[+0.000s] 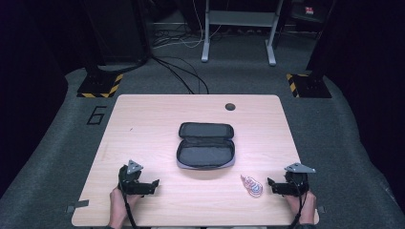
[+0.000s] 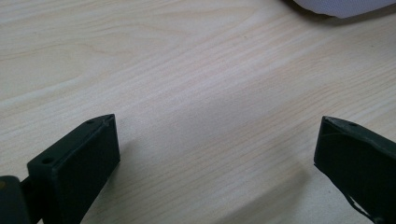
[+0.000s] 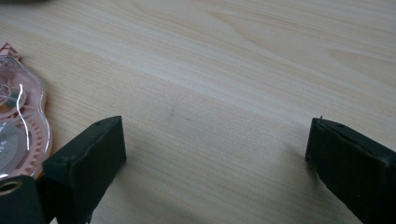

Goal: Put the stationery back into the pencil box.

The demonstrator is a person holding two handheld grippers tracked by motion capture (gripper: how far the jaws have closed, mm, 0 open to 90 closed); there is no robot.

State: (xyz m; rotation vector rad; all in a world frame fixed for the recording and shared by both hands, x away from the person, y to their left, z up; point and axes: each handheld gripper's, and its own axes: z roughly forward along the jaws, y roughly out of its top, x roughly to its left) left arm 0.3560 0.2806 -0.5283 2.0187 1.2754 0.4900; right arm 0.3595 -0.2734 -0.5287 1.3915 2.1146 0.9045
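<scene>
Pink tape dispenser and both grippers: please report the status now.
Left gripper open, empty. Right gripper open, empty, beside pink tape dispenser. Open case mid-table. Path clear.

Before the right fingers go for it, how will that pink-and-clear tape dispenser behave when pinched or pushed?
The tape dispenser looks like hard plastic, so probably stiff and light. It lies flat on the table, so a push likely slides it rather than rolls it. Its glossy clear shell may slip.

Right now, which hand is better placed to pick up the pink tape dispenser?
Right. The right tongs sit open just beside the pink tape dispenser; the left tongs are across the table, beyond the open pouch.
</scene>
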